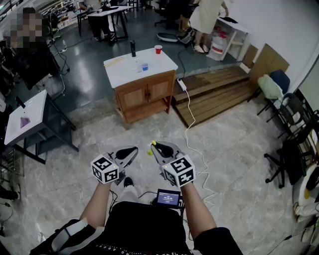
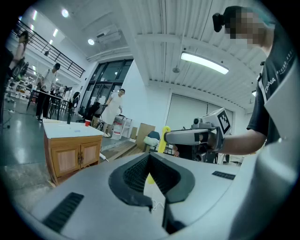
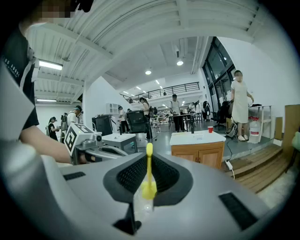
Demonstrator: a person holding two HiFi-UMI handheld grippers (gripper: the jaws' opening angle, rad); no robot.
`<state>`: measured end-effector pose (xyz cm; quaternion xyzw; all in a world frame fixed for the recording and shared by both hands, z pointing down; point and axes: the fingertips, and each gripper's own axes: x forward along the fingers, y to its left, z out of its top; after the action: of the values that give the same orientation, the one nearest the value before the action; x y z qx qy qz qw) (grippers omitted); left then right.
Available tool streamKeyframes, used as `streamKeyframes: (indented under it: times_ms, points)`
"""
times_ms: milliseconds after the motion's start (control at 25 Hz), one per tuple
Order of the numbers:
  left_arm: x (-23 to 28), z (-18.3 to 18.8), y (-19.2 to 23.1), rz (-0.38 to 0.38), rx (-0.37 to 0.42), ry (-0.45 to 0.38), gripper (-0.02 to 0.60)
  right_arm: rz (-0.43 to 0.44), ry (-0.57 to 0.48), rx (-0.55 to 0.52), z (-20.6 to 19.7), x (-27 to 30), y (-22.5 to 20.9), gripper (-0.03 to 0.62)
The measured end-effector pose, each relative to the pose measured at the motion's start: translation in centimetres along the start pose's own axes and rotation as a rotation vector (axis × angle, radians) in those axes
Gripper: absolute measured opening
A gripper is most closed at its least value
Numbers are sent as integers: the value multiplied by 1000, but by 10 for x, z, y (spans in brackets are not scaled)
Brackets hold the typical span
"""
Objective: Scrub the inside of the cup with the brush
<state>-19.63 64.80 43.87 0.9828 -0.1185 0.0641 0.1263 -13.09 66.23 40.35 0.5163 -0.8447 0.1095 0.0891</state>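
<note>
Yellow brush [image 3: 149, 180] is gripped upright in R gripper [image 1: 154, 147]; L gripper [image 1: 133, 149] is clenched, empty. Red cup [image 1: 158, 49] & blue cup [image 1: 145, 66] are set on desk [image 1: 119, 72], well ahead of both grippers; contents can't be told.

Open lab hall, work tables [image 1: 105, 12], office chairs [image 1: 293, 149], mezzanine railing [image 3: 173, 87]

Open tiled floor [image 1: 99, 134] lies between the person and the wooden cabinet [image 1: 144, 94] at the far side, so the way forward is free. On the cabinet's white top a dark bottle [image 1: 133, 48] and a red cup [image 1: 158, 49] stand at the far edge. A blue cup [image 1: 145, 66] sits mid-top, and there is bare room along the near edge. A white cable [image 1: 192, 124] trails across the floor on the right. A side table [image 1: 35, 107] blocks the left, and chairs [image 1: 291, 149] crowd the right.
</note>
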Motion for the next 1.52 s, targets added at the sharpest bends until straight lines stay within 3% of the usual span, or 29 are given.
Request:
streamKeyframes:
  times_ms: [1520]
  points:
    - [23,-2,0,32,23,26,3,-3,-28,60,-2,-14,-32,40]
